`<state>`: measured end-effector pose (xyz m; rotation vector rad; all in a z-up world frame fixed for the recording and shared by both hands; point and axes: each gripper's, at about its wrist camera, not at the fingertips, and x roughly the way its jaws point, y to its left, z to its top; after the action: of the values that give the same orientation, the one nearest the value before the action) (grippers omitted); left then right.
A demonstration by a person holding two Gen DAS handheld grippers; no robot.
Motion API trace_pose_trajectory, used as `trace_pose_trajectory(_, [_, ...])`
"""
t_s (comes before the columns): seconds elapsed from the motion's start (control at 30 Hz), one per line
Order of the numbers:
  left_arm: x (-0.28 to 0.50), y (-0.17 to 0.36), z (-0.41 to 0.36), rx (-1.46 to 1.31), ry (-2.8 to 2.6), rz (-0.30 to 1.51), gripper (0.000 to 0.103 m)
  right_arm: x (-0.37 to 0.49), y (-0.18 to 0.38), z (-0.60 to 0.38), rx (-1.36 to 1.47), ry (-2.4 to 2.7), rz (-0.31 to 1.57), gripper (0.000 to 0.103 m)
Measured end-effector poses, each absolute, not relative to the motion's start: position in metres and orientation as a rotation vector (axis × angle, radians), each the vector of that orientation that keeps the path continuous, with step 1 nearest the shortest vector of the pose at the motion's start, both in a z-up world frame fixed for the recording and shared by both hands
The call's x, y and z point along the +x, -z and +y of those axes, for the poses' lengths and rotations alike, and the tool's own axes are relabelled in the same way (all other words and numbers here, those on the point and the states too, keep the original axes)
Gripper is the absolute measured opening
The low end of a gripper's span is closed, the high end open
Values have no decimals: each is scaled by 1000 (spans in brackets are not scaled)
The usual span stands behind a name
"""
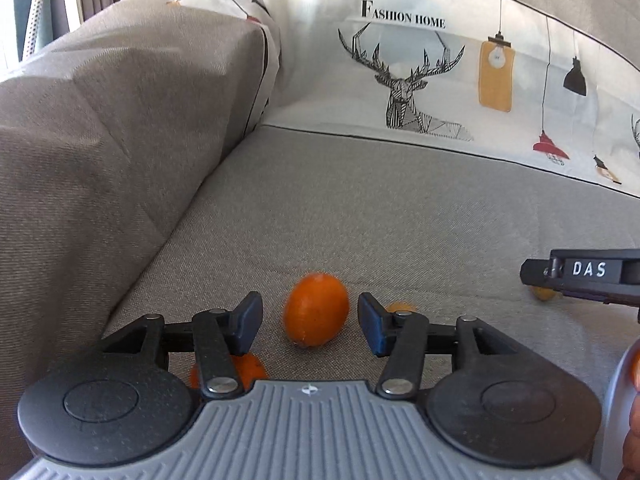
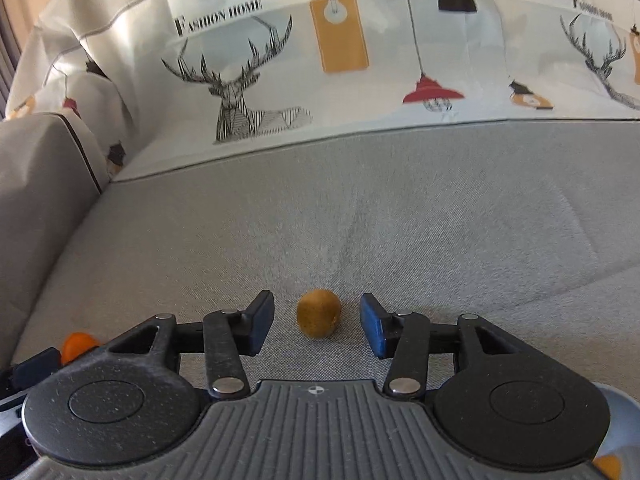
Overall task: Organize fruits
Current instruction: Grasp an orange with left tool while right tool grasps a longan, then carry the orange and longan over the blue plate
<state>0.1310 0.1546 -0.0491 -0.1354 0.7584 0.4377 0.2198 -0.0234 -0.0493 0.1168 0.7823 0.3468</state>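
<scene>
An orange (image 1: 316,310) lies on the grey sofa seat (image 1: 360,208), just ahead of my left gripper (image 1: 310,326), whose jaws stand open on either side of it without touching. A second orange (image 1: 248,370) shows partly under the left finger, and a third one (image 1: 400,307) peeks out behind the right finger. In the right wrist view a brown kiwi (image 2: 319,313) rests on the seat between the open jaws of my right gripper (image 2: 318,328), clear of both pads. The right gripper's finger (image 1: 584,276) enters the left wrist view at the right edge, above the kiwi (image 1: 542,293).
The sofa's padded armrest (image 1: 100,140) rises at the left. A printed cover with deer and lamps (image 2: 340,60) drapes the backrest. A grey bowl rim (image 1: 618,392) shows at the right edge, and a bowl (image 2: 618,432) with an orange piece at the lower right.
</scene>
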Motion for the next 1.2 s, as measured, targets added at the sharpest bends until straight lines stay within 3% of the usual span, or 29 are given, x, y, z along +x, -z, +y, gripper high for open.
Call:
trace_pose_trajectory(0.03, [132,50,156,-138,-438,764,54,221,51,-22,111,-351,793,49])
trace_pose_trajectory(0.1, [133,52,158,-144,-435,772,42,224,55,-19,99,-358,801,36])
trace_pose_trajectory(0.13, [132,53,159,-144,-433,778,39,224,55,-18,90,-359,800,27])
trace_pose_trajectory(0.17, [133,53,159,-140,-434,780,39,223,55,-17,83,-363,795,27])
trace_pose_trajectory(0.57, [99,22,143,-158,-370,649,38,179,7,-38,114,-447,635,26])
trace_pose_trajectory(0.87, [53,-13,112,-220,-228,537,38,99,-38,-100,126,-463,518,26])
trace_pose_trajectory(1.2, [-2,-39,93,-318,-107,483,38,29,-7,-185,175,-361,537,26])
